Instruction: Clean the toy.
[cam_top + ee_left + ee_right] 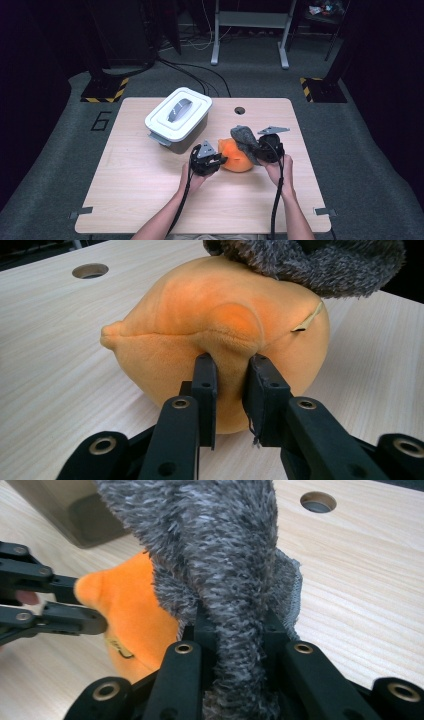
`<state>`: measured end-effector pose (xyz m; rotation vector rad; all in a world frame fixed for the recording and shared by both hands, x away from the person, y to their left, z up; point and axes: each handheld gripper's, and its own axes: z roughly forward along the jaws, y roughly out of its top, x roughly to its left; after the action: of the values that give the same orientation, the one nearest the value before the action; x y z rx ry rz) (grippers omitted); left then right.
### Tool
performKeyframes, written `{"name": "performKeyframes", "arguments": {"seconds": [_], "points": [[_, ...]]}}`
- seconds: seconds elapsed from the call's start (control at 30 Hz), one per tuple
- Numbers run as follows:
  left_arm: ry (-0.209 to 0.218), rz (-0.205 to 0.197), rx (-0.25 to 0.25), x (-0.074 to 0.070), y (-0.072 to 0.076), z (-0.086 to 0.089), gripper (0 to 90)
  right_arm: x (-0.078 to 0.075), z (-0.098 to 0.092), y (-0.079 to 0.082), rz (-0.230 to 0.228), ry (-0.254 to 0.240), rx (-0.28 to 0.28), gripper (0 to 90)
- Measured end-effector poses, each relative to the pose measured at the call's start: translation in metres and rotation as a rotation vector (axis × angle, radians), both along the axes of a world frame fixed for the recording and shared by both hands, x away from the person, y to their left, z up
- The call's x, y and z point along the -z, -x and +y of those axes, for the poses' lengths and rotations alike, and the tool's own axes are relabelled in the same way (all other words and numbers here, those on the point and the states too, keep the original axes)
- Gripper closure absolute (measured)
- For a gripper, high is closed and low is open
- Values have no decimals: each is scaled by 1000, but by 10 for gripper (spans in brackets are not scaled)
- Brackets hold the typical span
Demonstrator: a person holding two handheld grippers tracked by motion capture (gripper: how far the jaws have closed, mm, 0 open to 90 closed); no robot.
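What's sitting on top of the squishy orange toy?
A fuzzy grey cloth lies draped over the top of the orange plush toy, with the right gripper shut on it. The part of the toy under the cloth is covered, so it can't be seen.

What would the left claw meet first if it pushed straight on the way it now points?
The left claw already pinches a fold of the soft orange plush toy; straight on, it would likely just press deeper into that toy, with the fuzzy grey cloth draped above.
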<state>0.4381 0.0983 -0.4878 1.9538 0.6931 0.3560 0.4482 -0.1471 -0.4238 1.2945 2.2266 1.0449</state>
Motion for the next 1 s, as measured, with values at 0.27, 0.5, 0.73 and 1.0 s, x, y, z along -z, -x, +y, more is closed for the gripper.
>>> {"name": "performKeyframes", "arguments": {"seconds": [0.27,0.5,0.73,1.0], "points": [[0,-7,-11,-2,1,0,527,2,-3,-4,4,6,15,767],[-41,5,-13,4,0,-2,390,3,-5,-9,9,2,19,767],[-81,-24,-5,8,1,-12,473,5,-6,-12,4,-1,20,767],[-78,-28,-8,7,2,-13,726,5,-11,-9,-1,-40,21,766]]}}
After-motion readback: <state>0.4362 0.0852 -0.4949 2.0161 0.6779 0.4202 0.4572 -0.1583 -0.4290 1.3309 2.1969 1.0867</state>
